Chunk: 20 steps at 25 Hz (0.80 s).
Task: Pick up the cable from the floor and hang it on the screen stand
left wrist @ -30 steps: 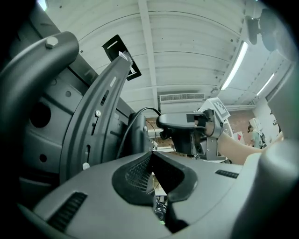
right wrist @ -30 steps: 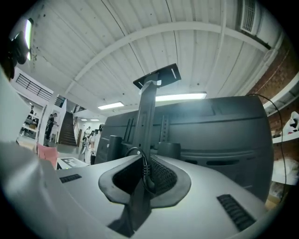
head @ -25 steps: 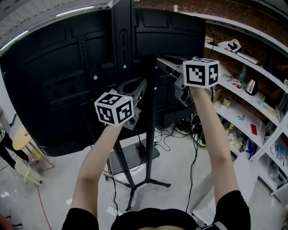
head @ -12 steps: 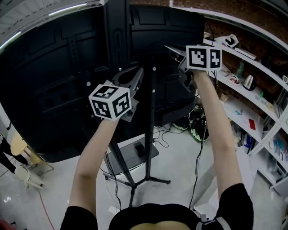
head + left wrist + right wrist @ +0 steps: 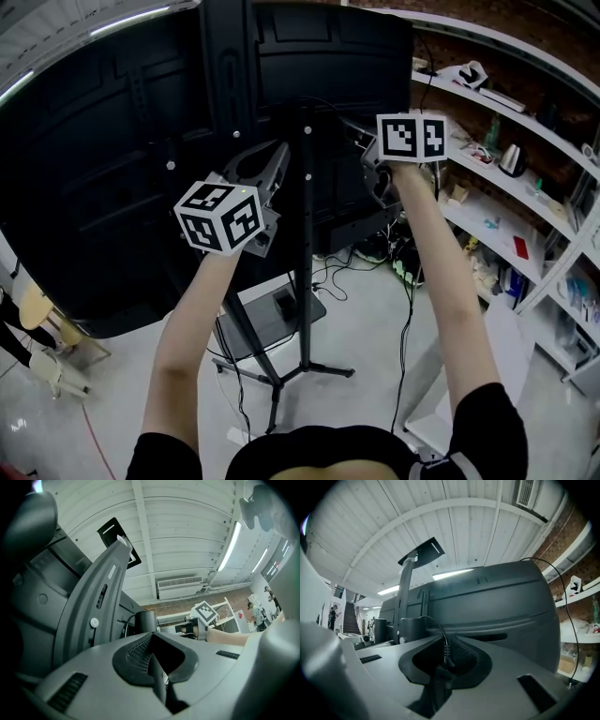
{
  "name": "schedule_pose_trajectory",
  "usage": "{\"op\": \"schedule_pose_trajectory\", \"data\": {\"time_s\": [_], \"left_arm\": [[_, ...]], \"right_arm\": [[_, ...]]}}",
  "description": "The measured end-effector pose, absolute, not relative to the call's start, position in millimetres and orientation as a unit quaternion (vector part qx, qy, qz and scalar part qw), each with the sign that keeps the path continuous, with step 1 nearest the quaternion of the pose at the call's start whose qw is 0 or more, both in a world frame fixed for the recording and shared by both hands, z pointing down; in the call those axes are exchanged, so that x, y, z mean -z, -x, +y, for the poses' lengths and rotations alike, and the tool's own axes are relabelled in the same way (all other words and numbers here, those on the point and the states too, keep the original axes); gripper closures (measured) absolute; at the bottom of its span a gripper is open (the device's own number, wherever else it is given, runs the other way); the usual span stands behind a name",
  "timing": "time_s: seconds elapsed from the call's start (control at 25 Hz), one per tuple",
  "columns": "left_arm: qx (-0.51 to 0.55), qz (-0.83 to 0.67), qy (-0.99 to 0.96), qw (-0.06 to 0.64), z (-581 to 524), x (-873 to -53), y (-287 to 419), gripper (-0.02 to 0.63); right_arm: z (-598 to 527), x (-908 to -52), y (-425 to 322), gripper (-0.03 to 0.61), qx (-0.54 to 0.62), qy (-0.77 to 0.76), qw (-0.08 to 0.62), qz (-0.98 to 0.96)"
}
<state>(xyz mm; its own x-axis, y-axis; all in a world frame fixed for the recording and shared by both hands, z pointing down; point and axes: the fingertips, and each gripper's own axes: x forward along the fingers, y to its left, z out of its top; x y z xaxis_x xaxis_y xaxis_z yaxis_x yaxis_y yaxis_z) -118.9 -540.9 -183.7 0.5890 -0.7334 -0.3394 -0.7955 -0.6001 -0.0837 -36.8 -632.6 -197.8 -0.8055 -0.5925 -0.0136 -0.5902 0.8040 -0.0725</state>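
Right gripper view showed my right claw (image 5: 445, 662) nipping the cable (image 5: 441, 637) by its end, so snagging the stand (image 5: 406, 592) ahead could've freed it.

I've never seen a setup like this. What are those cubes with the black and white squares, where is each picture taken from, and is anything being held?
There is no robot here. A person holds a two-jaw hand tool in each hand, and the patterned cubes are part of those tools. One picture comes from a camera on the person's head. It looks down past both arms at the back of a large black screen on its stand. Below are the pale floor, a tangle of wires and, on the right, shelves. The other two pictures come from cameras riding on the tools, looking along their jaws. The right gripper is clamped on the end of a thin black cable. The left gripper looks closed with nothing in it. Both are raised near the back of the screen.
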Motion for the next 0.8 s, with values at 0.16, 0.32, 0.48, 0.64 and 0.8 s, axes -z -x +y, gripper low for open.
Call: {"op": "schedule_pose_trajectory", "data": {"time_s": [0.16, 0.32, 0.48, 0.64, 0.8], "left_arm": [[-0.129, 0.433, 0.885, 0.112, -537.4, 171.3, 113.1, 0.607], [-0.13, 0.442, 0.882, 0.102, -534.6, 162.4, 116.7, 0.607], [-0.135, 0.451, 0.877, 0.092, -533.9, 155.6, 125.8, 0.607], [-0.132, 0.451, 0.878, 0.092, -528.3, 148.1, 127.1, 0.607], [-0.12, 0.453, 0.879, 0.092, -523.4, 137.1, 125.9, 0.607]], "right_arm": [[-629.5, 172.8, 44.0, 0.511, 0.051, 0.306, 0.016, 0.951], [-633.7, 150.9, 44.9, 0.511, 0.077, 0.314, 0.017, 0.946], [-630.9, 135.9, 47.8, 0.511, 0.094, 0.303, 0.021, 0.948], [-615.1, 128.4, 55.7, 0.511, 0.081, 0.292, 0.023, 0.953], [-606.8, 123.5, 62.0, 0.509, 0.058, 0.301, 0.04, 0.951]]}}
